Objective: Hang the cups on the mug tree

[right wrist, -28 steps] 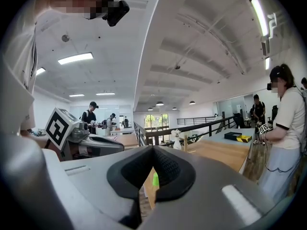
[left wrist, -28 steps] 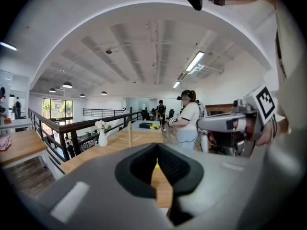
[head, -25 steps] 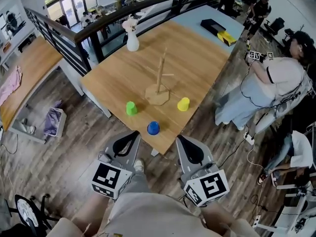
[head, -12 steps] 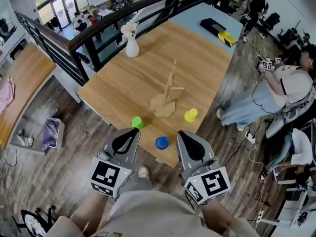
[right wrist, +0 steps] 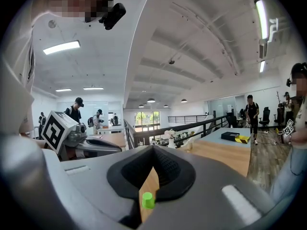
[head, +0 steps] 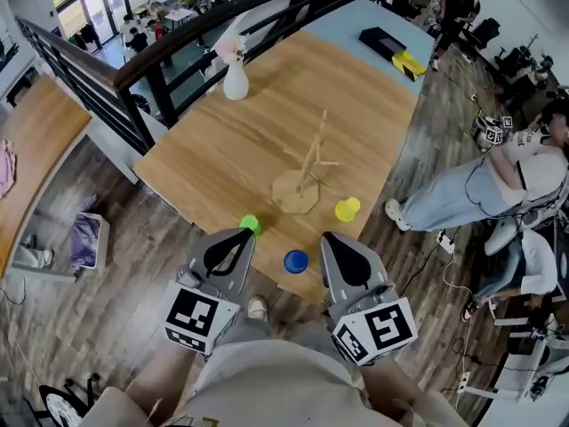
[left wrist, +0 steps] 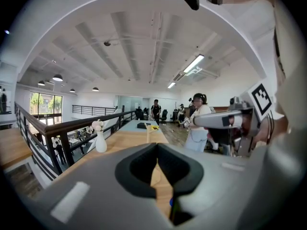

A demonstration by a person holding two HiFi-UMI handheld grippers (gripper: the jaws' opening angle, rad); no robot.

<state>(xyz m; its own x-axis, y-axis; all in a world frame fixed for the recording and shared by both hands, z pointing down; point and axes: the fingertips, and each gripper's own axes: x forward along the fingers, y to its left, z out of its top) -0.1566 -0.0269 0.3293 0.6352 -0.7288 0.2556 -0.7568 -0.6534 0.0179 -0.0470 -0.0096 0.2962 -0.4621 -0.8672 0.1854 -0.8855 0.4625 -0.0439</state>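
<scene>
Both grippers are now at the table. A second ago the cups stand well ahead of the jaws, with floor between; now the near edge lies under the tips. The cups and the tree keep their places on the table, so it is the person who closes in.

The left gripper has its jaws closed on nothing, and so does the right gripper. Neither opens during the approach.

The green cup sits just beyond the left jaws' tips, a touch to their right. From the head view I cannot tell whether they touch. The blue cup stands between the two grippers, beside the jaws rather than ahead of them. The yellow cup is ahead of the right jaws and slightly to their right, still apart. The tree stands farther ahead, between the lines of the two pairs of jaws, with its pegs bare.

I judge the walk-up done and the picking not yet begun, with no cup hung. The jaws must part before either takes a cup. Pushed on while closed, the left tips would likely knock the green cup over.
</scene>
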